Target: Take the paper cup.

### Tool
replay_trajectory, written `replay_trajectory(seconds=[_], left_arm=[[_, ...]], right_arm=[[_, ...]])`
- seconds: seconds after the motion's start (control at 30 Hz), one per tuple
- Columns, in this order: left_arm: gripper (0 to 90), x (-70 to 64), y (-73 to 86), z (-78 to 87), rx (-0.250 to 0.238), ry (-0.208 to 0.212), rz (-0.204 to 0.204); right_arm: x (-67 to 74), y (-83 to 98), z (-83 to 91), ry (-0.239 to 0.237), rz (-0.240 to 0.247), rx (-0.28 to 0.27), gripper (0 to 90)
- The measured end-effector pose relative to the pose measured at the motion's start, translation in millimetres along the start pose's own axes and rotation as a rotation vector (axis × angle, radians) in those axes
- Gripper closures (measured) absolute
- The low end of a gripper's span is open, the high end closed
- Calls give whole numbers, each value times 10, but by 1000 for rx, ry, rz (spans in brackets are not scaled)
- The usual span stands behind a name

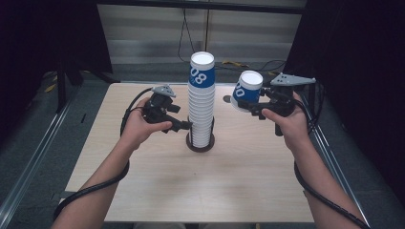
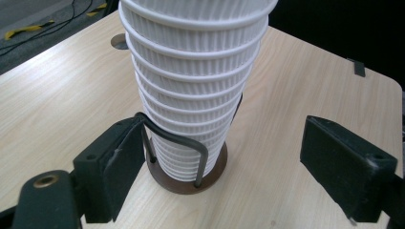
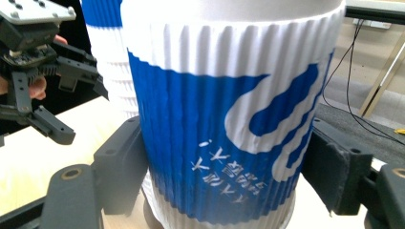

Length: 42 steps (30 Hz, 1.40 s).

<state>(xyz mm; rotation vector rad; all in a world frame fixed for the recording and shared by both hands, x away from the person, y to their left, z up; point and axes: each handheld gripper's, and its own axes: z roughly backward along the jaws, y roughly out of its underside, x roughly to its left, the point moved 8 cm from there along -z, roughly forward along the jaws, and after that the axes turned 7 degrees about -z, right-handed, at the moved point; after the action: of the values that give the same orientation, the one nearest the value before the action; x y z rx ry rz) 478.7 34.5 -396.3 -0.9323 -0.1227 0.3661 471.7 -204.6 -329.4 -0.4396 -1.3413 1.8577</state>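
A tall stack of white ribbed paper cups [image 1: 201,102], the top one blue-printed, stands upside down in a round dark base [image 1: 200,145] with a wire upright [image 2: 181,140] at mid-table. My left gripper [image 1: 184,125] is open low at the stack's left side. In the left gripper view its jaws [image 2: 224,138] straddle the stack's foot [image 2: 196,81]; the left jaw sits against the wire and the right jaw stands apart. My right gripper [image 1: 246,104] is shut on a single blue-and-white cup [image 1: 248,88], held upside down in the air right of the stack. Both pads press that cup [image 3: 219,119].
The light wooden table [image 1: 143,191] has a small round hole [image 1: 227,99] behind the stack. Black cables trail from both grippers along the forearms. Dark curtains flank the table, and cables lie on the floor beyond its far edge.
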Motion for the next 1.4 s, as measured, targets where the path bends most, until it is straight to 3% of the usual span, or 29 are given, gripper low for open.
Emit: replay_trajectory(seconds=[1.4], left_arm=[[151,-265,327,-203,25,71,-3]], right_arm=[[136,942,67,-70,19,76,230]])
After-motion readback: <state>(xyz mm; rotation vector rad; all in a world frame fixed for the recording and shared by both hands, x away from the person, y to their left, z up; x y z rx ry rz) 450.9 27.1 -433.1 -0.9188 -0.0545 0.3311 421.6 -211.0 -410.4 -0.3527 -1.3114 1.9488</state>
